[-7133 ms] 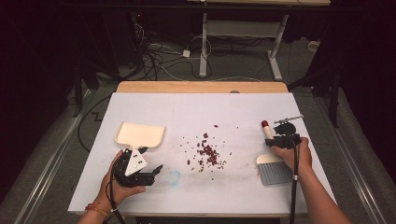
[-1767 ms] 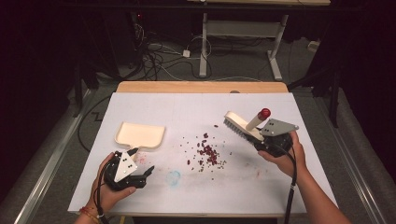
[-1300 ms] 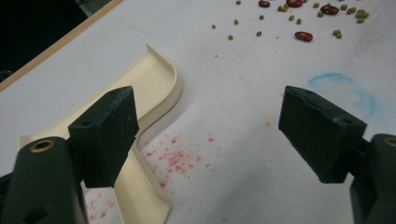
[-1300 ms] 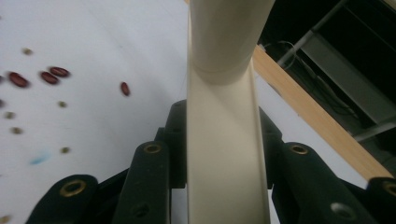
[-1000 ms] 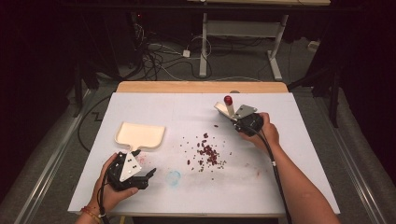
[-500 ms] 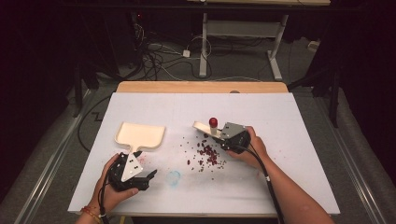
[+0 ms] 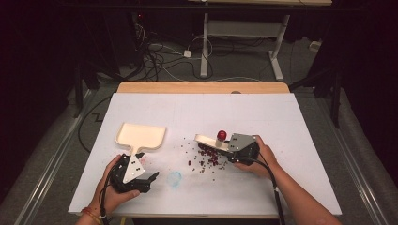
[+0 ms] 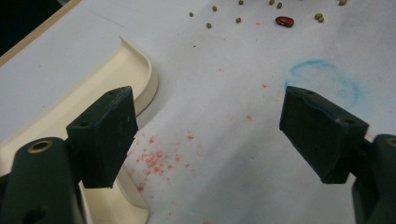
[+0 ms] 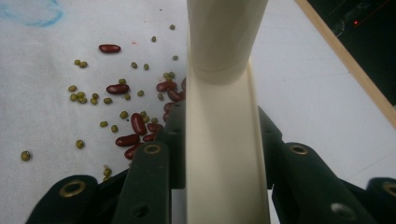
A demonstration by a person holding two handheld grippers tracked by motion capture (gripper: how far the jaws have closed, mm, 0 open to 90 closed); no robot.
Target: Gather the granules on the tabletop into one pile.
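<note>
Cream dustpan lying empty toward the left edge of the white surface, handle pointing at the near edge. Left gripper just behind that handle, jaws gaping wide on nothing. Right gripper clamped tight on a cream brush with a red knob, mid-surface, over scattered beans. Up close in the right gripper view: red kidney beans mixed with small green ones. Faint blue ring between the left gripper's jaws.

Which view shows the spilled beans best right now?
The right gripper view: red and green beans show singly beside the clamped brush handle. The high view gives a dark scatter; the left gripper view catches a few strays.
</note>
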